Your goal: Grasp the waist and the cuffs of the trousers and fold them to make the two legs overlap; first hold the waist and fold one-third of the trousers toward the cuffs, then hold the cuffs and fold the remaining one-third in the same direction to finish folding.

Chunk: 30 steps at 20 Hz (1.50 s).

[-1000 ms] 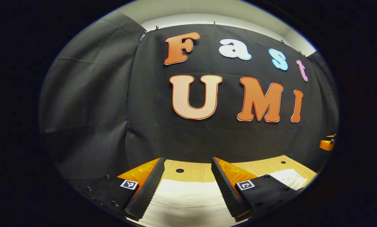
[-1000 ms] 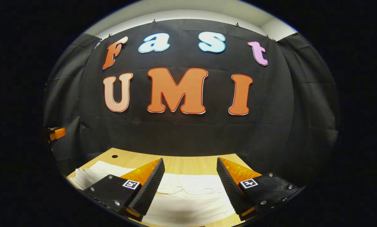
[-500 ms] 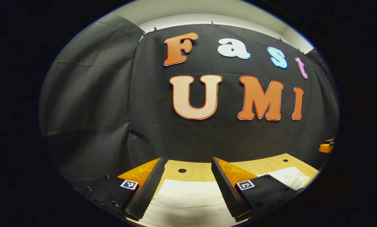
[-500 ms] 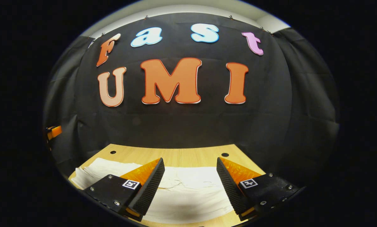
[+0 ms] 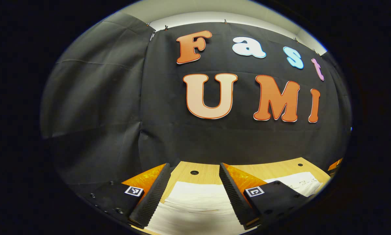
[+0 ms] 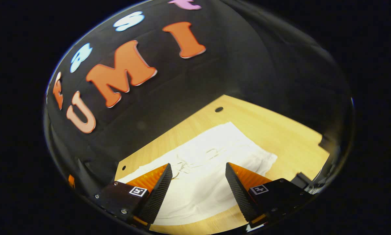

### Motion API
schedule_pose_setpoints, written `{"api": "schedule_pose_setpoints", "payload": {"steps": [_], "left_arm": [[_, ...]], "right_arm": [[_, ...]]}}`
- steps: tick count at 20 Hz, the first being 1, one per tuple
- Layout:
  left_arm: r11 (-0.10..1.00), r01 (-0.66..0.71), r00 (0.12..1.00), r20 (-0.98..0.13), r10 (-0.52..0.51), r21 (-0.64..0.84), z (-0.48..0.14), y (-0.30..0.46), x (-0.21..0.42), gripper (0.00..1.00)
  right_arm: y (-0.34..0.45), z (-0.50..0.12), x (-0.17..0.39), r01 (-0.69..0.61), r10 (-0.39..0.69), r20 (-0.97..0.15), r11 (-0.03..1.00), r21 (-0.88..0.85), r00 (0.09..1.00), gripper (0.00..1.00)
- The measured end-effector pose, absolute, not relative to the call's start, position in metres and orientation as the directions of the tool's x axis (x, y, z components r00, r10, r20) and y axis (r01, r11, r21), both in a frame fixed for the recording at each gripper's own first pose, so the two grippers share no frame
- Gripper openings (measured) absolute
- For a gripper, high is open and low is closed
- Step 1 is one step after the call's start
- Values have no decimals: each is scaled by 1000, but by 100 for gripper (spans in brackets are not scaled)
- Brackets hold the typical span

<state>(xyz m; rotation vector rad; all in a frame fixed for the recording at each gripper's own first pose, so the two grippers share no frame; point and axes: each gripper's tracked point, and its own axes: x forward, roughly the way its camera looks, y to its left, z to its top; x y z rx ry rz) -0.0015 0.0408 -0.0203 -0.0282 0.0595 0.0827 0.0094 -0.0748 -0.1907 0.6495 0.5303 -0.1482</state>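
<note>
Trousers (image 6: 208, 169) lie flat on the table (image 6: 280, 130). Left gripper (image 5: 193, 195) and right gripper (image 6: 198, 192) hover above, jaws wide, holding nothing. Best lowered squarely onto waist and cuff edges before closing.

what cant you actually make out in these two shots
- Left gripper view: the white trousers run under the open left gripper and off the bottom edge, so which end lies there is unclear.
- Right gripper view: the near edge of the trousers is cut off behind the open right gripper; waist and cuffs cannot be told apart.
- Right gripper view: the faint marks on the fabric are too small to identify.
- Table: its right corner fades into shadow.
</note>
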Motion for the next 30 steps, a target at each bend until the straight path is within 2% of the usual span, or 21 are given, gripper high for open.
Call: {"api": "schedule_pose_setpoints", "payload": {"steps": [8,11,12,13,14,15,17,22,27,28,29,30], "left_arm": [[989,-144,985,-104,141,-27,-38,51,0,98],[985,-171,979,-115,167,-23,-41,53,-3,100],[983,-181,977,-117,177,-23,-41,54,-3,97],[982,-189,975,-121,184,-30,-44,54,-2,100],[980,-196,974,-127,190,-42,-45,55,-1,97],[977,-206,971,-136,197,-52,-49,54,0,100],[973,-224,965,-152,213,-62,-55,55,2,97],[966,-242,957,-184,223,-93,-65,49,12,98],[945,-275,937,-269,222,-178,-92,46,13,98],[935,-282,932,-293,214,-216,-98,45,11,98],[919,-296,924,-321,206,-261,-108,46,9,98],[898,-309,917,-349,195,-312,-116,46,7,98]], "right_arm": [[-103,-283,-13,548,74,-691,552,628,719,99],[-112,-310,-19,593,72,-744,556,583,664,98],[-113,-315,-18,603,76,-754,551,577,653,99],[-113,-318,-16,609,87,-762,545,576,642,99],[-114,-324,-15,618,91,-773,544,567,628,99],[-117,-332,-17,628,94,-787,550,551,609,99],[-116,-339,-16,641,112,-803,542,543,585,99],[-109,-344,-6,642,160,-807,526,557,569,99],[-102,-344,14,635,207,-803,515,575,559,99],[-102,-347,16,644,207,-811,515,566,547,97],[-100,-350,21,647,214,-813,512,565,541,80],[-97,-351,25,642,228,-812,513,570,538,81]]}}
